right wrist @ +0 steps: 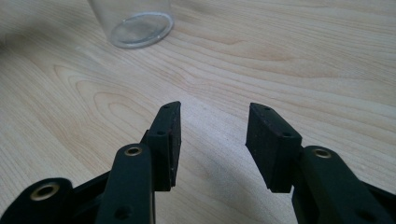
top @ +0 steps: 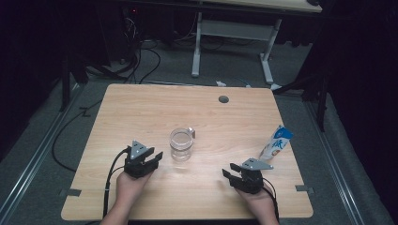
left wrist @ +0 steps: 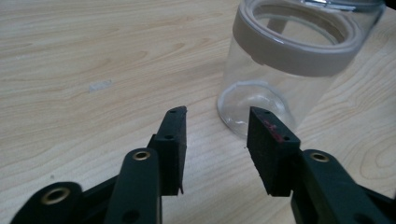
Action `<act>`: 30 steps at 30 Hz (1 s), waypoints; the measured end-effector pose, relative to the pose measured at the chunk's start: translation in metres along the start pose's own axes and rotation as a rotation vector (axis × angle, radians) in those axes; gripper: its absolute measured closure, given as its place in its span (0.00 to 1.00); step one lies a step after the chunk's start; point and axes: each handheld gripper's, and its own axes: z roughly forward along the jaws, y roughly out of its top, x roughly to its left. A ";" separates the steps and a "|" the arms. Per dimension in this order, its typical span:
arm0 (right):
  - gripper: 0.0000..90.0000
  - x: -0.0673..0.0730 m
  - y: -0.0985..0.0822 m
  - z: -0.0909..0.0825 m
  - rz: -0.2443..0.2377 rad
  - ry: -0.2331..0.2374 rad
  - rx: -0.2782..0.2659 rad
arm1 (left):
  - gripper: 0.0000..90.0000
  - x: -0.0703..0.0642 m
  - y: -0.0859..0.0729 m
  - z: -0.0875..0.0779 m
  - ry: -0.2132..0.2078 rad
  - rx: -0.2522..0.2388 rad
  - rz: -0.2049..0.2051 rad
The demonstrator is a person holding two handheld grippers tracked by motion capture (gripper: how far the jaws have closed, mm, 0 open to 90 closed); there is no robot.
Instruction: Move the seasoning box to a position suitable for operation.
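A clear glass jar (top: pixel 180 145) with a pale collar around its open mouth stands upright near the middle of the wooden table (top: pixel 141 108). My left gripper (top: pixel 156 153) lies just left of it, held by a hand, with its jaws open and nothing between them. In the left gripper view the jar (left wrist: pixel 289 60) rises just beyond and to the right of the left gripper (left wrist: pixel 217 114). My right gripper (top: pixel 228 169) rests near the front right, open and empty, pointing left toward the jar. In the right gripper view the jar's base (right wrist: pixel 140 28) lies well ahead of the right gripper (right wrist: pixel 215 109).
A blue and white packet (top: pixel 277 143) stands tilted near the table's right edge, behind the right gripper. A round grey grommet (top: pixel 223 99) sits at the far side. Beyond the table are the white legs of another desk (top: pixel 197 51) and cables on the floor.
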 end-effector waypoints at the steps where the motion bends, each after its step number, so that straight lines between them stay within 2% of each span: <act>1: 0.62 0.000 0.000 0.000 0.005 -0.001 -0.001 | 0.67 0.000 0.002 0.002 0.001 0.000 0.004; 4: 0.62 -0.001 0.000 0.000 0.006 -0.003 -0.003 | 0.70 0.002 0.007 0.006 -0.006 -0.013 0.002; 5: 0.61 -0.001 0.000 0.000 0.004 -0.008 0.000 | 0.73 0.003 0.009 0.007 0.001 -0.008 0.006; 7: 0.61 -0.001 0.000 0.000 0.002 -0.007 0.001 | 0.74 0.004 0.012 0.009 0.020 -0.021 0.020; 11: 0.60 -0.001 0.000 0.000 0.008 -0.007 -0.005 | 0.84 0.003 0.019 0.014 0.006 -0.035 0.011; 14: 0.60 -0.001 0.000 0.000 0.007 -0.007 -0.004 | 0.84 0.002 0.026 0.018 0.008 -0.034 0.019; 16: 0.60 -0.001 0.001 0.000 0.007 -0.004 -0.005 | 0.86 0.003 0.032 0.022 -0.004 -0.031 0.004; 20: 0.59 -0.001 0.000 0.000 0.007 -0.003 -0.002 | 0.90 0.004 0.039 0.027 -0.006 -0.037 0.002; 22: 0.59 -0.001 0.000 0.000 0.005 -0.004 0.001 | 0.94 0.004 0.043 0.031 0.002 -0.030 0.018; 25: 0.59 -0.001 0.000 0.000 0.007 -0.001 -0.001 | 0.99 0.004 0.047 0.035 0.018 -0.046 0.039; 30: 0.59 -0.001 0.000 -0.001 0.007 0.002 -0.003 | 1.00 0.005 0.052 0.040 0.016 -0.074 0.056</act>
